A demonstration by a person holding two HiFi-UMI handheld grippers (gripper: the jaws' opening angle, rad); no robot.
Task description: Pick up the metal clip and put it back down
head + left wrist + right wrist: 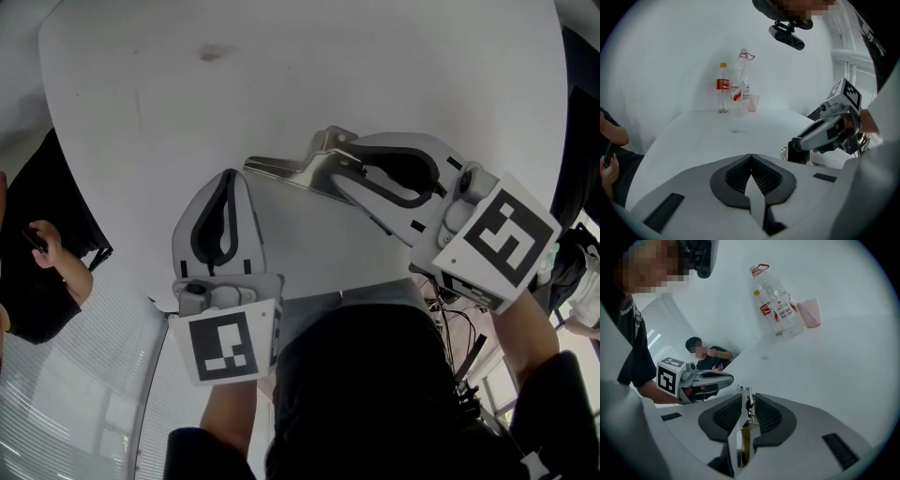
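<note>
Round white tabletop (141,112), plain white wall (661,51) behind, pale ribbed surface (66,394) below, clear plastic bottles (740,84) and translucent pink cup (754,102) at far edge

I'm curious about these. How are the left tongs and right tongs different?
The right tongs squeeze the metal clip; the left tongs are shut on nothing. In the head view the left tongs point straight ahead; the right tongs angle leftward. Both are grey with black pads.

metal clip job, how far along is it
Done: the right gripper is closed on the silver metal clip, which stands between its pads. In hand: the pick-up; the clip looks low at the white table, so no lift is evident. Left: raising it and setting it back down. The left gripper is shut and empty.
</note>
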